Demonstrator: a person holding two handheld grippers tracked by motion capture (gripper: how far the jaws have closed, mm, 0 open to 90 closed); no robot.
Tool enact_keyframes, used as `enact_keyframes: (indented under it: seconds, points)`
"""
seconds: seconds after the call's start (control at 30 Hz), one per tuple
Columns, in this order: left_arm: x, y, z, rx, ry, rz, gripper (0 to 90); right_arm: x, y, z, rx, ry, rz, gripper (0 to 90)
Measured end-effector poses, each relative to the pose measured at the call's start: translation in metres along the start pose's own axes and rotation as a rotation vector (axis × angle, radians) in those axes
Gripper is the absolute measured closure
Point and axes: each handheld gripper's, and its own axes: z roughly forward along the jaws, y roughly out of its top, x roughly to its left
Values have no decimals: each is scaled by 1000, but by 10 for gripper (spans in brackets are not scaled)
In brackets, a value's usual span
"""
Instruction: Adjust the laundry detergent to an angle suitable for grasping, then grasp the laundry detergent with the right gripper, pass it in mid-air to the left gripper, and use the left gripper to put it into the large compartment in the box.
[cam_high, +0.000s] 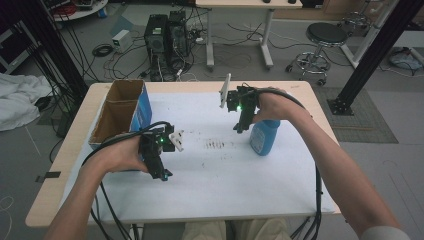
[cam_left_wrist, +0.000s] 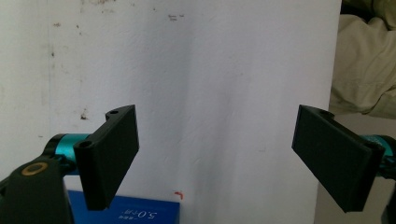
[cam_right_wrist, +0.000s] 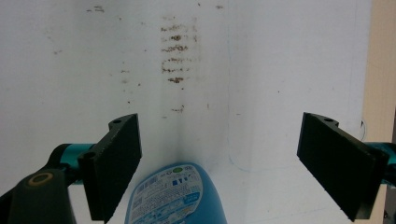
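A person sat at a wooden table (cam_high: 60, 165) covered by a white paper sheet (cam_high: 220, 170), holding a two-jaw gripper in each hand. The right gripper (cam_high: 241, 127) hung over the far right part of the sheet, its jaws spread wide with nothing between them. A blue bottle (cam_high: 263, 136) lay on its side just beside and below it; in the right gripper view the bottle's labelled body (cam_right_wrist: 175, 196) sat low between the open jaws, nearer the left-hand one, with no pad touching it. The left gripper (cam_high: 162, 174) hovered over the left side of the sheet, jaws likewise wide and empty, close to a blue cardboard box (cam_high: 131, 107) standing open at the table's left edge; a corner of that box's blue face (cam_left_wrist: 126, 211) showed beneath the left gripper's jaws. A patch of brown smudges (cam_high: 216, 145) marked the sheet between the two grippers.

The step in hand looked like picking up the bottle with the right gripper. To do it well, the gripper would probably need to drop lower and shift so the bottle's body sat centred between the pads, across its narrower width, before closing. A rounded, smooth bottle lying flat could roll or squirt out, so a slow squeeze at mid-body seemed wisest
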Motion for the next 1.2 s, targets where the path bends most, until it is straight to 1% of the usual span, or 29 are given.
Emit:
enact_keyframes:
  seconds: [0.13,0.3,0.33,0.37,0.43,0.5,0.63,0.67,0.7,0.73,0.77,0.83,0.87,0.9,1.03,1.07,1.1,1.13,1.2]
  points:
    - [3,-1,-1,-1,12,3,148,1,1,-1,3,-5,-4,130]
    - [2,0,-1,-1,12,4,148,3,2,0,12,-6,-14,130]
    - [1,0,-1,-1,11,2,148,4,2,-1,15,-7,-14,130]
    - [1,1,-1,3,11,10,148,4,2,-1,15,-7,-14,130]
    - [0,1,-2,-1,9,7,148,4,2,-1,15,-9,-12,130]
    - [0,0,-2,-3,11,4,148,4,2,-5,0,-11,-7,130]
    - [2,0,-1,-5,12,3,148,6,1,-7,-7,-6,-10,130]
    - [2,0,-1,-10,13,-2,148,6,1,-8,-4,1,-3,130]
    - [3,1,-2,-5,13,3,148,7,1,-8,-3,5,0,130]
    - [3,1,-2,-7,14,-1,148,8,1,-9,2,4,-5,130]
    - [2,1,-2,-10,16,-4,148,9,2,-10,0,6,-7,130]
    - [1,2,-2,-4,15,4,148,12,3,-13,-7,12,-10,130]
    - [0,2,-1,-5,16,-4,148,14,3,-14,-12,13,-14,130]
    - [0,1,-2,-2,19,0,148,15,4,-15,-14,13,-18,130]
    - [-3,-1,-3,-3,22,-7,148,21,5,-20,-16,12,-34,130]
    - [-3,-2,-4,-5,26,-7,148,27,5,-24,-16,4,-37,130]
    - [-4,-2,-4,-9,27,-12,148,27,5,-24,-16,4,-37,130]
    - [-4,-3,-5,-8,27,-12,148,32,4,-28,-25,2,-36,130]
    - [-5,-4,-5,-7,27,-14,148,37,2,-31,-27,-4,-36,130]
